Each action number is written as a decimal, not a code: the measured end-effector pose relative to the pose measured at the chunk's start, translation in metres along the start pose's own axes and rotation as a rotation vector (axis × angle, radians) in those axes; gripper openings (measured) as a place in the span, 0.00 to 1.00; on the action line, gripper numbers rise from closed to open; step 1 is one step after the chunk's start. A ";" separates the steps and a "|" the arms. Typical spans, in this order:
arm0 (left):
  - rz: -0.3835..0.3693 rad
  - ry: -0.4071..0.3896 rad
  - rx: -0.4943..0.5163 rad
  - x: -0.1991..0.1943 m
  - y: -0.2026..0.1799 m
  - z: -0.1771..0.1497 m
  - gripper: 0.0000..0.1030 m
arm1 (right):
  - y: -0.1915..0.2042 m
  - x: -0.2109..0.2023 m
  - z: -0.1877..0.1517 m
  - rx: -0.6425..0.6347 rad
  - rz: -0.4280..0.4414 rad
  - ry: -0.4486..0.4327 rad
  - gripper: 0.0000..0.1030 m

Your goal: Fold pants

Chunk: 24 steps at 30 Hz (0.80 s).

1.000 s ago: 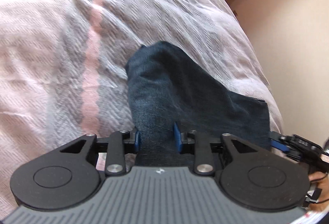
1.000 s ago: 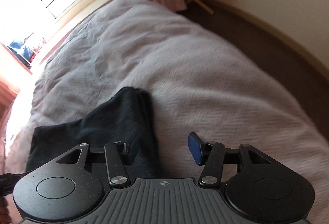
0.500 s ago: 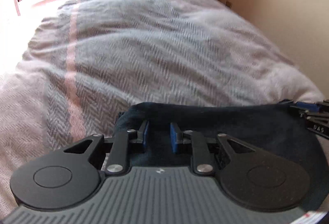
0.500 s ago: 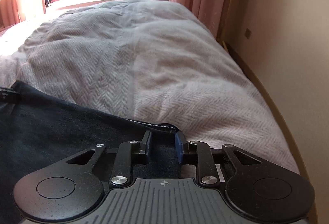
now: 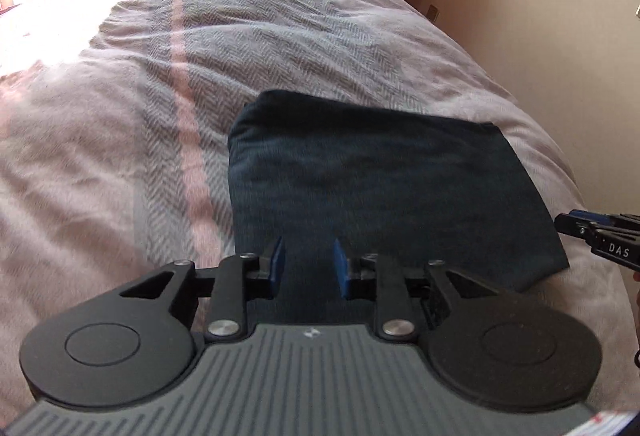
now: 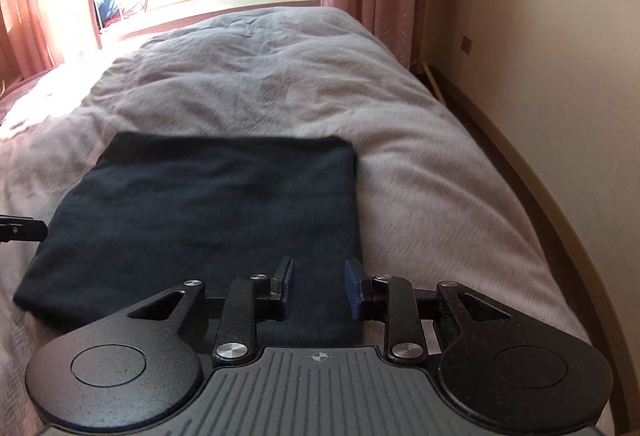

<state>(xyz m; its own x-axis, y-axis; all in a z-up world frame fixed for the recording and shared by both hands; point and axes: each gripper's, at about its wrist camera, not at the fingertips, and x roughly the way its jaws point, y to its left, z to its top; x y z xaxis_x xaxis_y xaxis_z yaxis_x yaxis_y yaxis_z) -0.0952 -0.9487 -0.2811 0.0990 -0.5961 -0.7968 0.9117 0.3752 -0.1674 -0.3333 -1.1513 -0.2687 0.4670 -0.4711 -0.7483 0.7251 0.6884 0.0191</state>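
On pale bedding [image 5: 320, 48], dark pants [image 5: 380, 172] lie folded, seemingly roughly square.

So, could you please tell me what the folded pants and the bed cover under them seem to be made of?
The pants look like dark navy denim or a similar heavy woven cotton, matte, with faint lighter flecks; motion blur leaves the weave uncertain. The bed cover looks like soft woven cotton: matte, rumpled, with a clear herringbone texture in grey and pale pink bands.

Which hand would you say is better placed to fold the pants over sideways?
Right, probably: the right tool sits at the pants' right edge; the left tool hangs inboard of the left edge. Both jaws just opened, gripping nothing.
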 end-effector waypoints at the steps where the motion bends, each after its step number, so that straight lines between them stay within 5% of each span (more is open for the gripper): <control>1: 0.000 0.013 -0.007 -0.001 -0.001 -0.008 0.21 | 0.005 0.004 -0.009 -0.009 -0.003 0.025 0.24; 6: 0.078 0.104 0.034 0.019 -0.009 -0.026 0.22 | 0.012 0.031 -0.017 0.012 -0.058 0.122 0.26; 9: 0.079 0.125 0.003 0.006 -0.013 -0.014 0.28 | 0.013 0.017 0.004 0.052 -0.003 0.143 0.27; 24: 0.116 0.044 0.012 -0.154 -0.050 0.022 0.68 | 0.064 -0.132 0.029 0.116 0.110 0.147 0.48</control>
<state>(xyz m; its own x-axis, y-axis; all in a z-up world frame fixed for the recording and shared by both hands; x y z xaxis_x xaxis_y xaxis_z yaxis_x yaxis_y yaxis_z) -0.1473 -0.8910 -0.1377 0.1868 -0.5169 -0.8354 0.8996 0.4316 -0.0659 -0.3342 -1.0613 -0.1496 0.4735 -0.3053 -0.8262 0.7311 0.6594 0.1754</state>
